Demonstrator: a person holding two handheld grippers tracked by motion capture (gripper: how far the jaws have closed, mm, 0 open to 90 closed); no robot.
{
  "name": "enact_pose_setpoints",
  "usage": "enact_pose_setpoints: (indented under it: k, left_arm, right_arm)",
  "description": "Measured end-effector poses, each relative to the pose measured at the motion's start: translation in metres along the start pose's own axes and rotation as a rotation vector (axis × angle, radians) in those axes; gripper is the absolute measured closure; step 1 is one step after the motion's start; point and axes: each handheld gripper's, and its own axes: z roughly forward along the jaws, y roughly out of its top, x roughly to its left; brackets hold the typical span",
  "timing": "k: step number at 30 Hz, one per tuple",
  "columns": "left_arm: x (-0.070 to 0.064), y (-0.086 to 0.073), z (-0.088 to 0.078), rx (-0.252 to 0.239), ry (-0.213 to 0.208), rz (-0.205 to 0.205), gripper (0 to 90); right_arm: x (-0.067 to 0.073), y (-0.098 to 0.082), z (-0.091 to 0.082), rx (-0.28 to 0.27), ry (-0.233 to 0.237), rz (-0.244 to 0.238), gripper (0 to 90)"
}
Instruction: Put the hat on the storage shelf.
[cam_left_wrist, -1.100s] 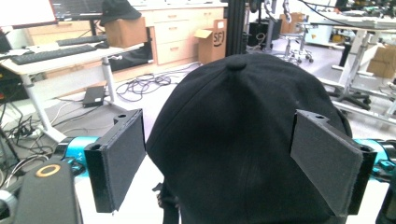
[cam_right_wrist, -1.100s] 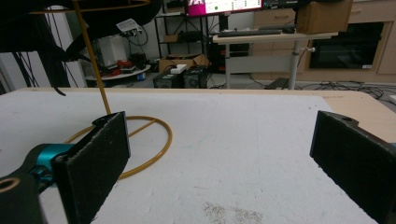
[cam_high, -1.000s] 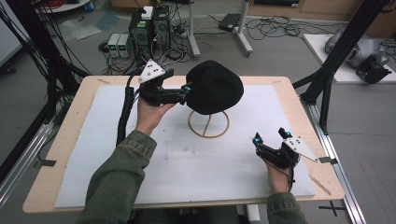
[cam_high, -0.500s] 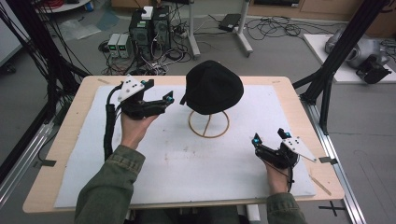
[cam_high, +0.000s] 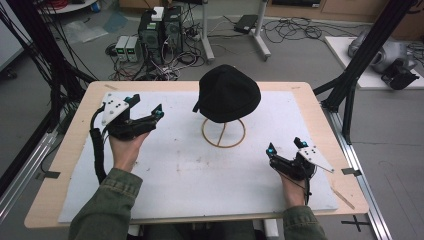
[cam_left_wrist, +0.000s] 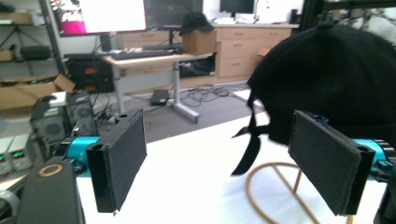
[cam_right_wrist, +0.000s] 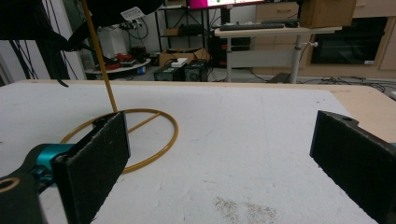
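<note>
Left hand-held gripper (cam_high: 145, 111) withdrawn leftward from black cap (cam_high: 228, 93) on stand (cam_high: 223, 132); both hand-held grippers wide open, empty; right hand-held gripper (cam_high: 284, 150) resting on table (cam_high: 200, 170).

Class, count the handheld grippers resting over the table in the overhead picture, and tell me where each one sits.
2. The left gripper is at the table's left, short of the black cap on its wire stand. The right gripper is near the right front corner.
</note>
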Motion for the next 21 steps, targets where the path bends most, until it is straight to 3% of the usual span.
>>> enact_pose_setpoints:
  k: [12,18,21]
  left_arm:
    - [0.022,-0.028,-0.036,0.006,0.115,-0.027,18.6]
    - [0.032,-0.042,-0.052,-0.018,0.188,-0.058,18.5]
    - [0.035,-0.048,-0.058,-0.008,0.219,-0.053,18.0]
  right_arm:
    - [0.001,-0.002,0.000,-0.004,-0.009,0.001,4.0]
    - [0.003,-0.002,0.000,0.000,-0.008,0.000,3.9]
    - [0.003,-0.002,0.001,-0.001,-0.009,0.003,3.9]
